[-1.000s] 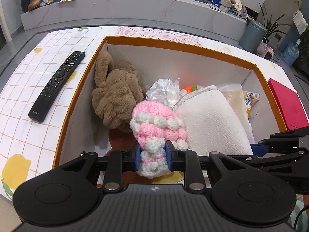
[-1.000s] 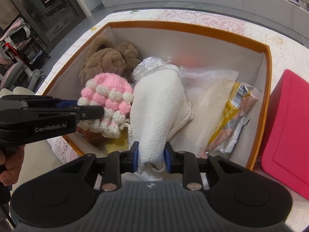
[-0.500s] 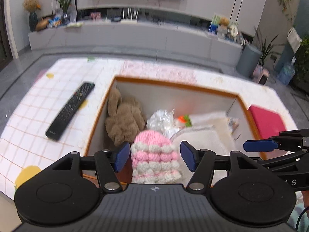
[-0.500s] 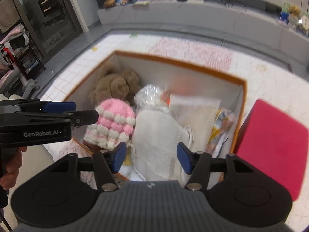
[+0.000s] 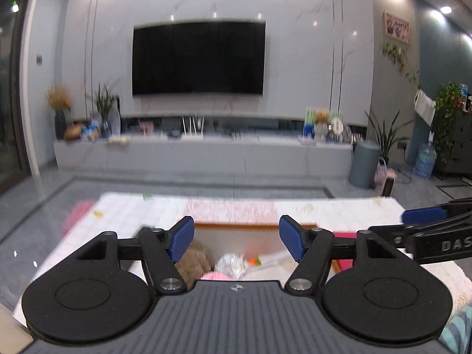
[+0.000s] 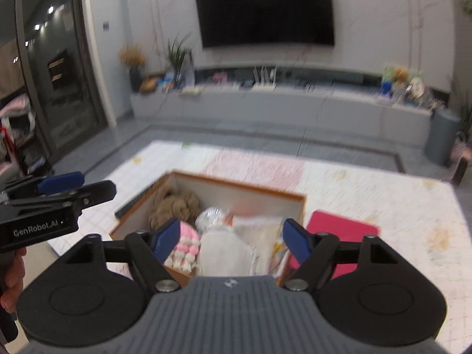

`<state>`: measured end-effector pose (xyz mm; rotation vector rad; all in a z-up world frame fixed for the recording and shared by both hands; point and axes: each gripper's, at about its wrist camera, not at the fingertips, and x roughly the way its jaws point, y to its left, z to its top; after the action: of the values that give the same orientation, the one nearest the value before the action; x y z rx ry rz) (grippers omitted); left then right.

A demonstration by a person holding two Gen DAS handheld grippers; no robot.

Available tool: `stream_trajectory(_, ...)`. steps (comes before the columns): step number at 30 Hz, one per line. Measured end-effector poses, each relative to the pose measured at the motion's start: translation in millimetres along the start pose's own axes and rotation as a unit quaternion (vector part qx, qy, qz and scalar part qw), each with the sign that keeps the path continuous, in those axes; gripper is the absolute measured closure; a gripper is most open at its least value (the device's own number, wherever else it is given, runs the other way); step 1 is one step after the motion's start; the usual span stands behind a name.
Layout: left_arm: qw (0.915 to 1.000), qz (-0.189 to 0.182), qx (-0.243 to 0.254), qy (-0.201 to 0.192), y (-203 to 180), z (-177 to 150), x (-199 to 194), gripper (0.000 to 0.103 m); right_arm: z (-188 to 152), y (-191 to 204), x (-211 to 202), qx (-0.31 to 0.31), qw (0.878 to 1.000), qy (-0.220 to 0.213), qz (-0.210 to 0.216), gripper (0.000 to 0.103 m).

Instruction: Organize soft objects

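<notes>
The pink-and-white knitted hat (image 6: 185,246) lies in the near left corner of the orange-rimmed box (image 6: 239,183), beside the white towel (image 6: 227,250), and neither of our claws touches them. Our right gripper (image 6: 231,240) is spread wide and holds nothing; its camera looks down into the box and shows the brown plush toy (image 6: 174,205) at the back left, a crinkled plastic bag (image 6: 213,216) in the middle and a red lid (image 6: 342,230) on the table just right of the box. Our left gripper (image 5: 236,240) is likewise spread and empty. Its view is tilted up at the television (image 5: 198,58), so here we see only a sliver of the hat (image 5: 216,275), the plush (image 5: 193,258) and the bag (image 5: 230,262).
</notes>
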<state>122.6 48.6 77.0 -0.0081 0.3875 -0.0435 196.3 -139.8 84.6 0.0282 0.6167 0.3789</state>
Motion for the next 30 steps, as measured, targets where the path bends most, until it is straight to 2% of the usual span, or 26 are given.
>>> stream_trajectory(5, 0.9985, 0.009, 0.001, -0.053, -21, 0, -35, 0.015, -13, -2, -61, -0.002, 0.997, -0.067, -0.034, 0.013)
stream_trajectory(8, 0.9975, 0.01, 0.003, -0.07, -35, -3, -52, 0.014, -27, -4, -91, 0.003, 0.993, -0.099, -0.062, 0.008)
stream_trajectory(11, 0.996, 0.021, 0.005, -0.087, -47, -10, -65, 0.011, -44, -6, -115, 0.015, 0.99, -0.116, -0.079, 0.007)
stream_trajectory(15, 0.996, 0.019, 0.004, -0.088, -61, -24, -77, 0.01, -70, -10, -139, 0.033, 0.987, -0.122, -0.098, 0.005)
stream_trajectory(19, 0.9972, 0.02, -0.003, -0.072, -73, -41, -80, 0.001, -96, -12, -157, 0.045, 0.985, -0.121, -0.114, 0.003)
stream_trajectory(24, 0.9996, 0.004, -0.021, -0.02, -76, -67, -74, 0.001, -121, -11, -165, 0.045, 0.984, -0.107, -0.137, 0.003)
stream_trajectory(30, 0.9992, 0.008, -0.02, 0.035, -70, -96, -63, 0.001, -150, -12, -157, 0.048, 0.983, -0.082, -0.159, 0.003)
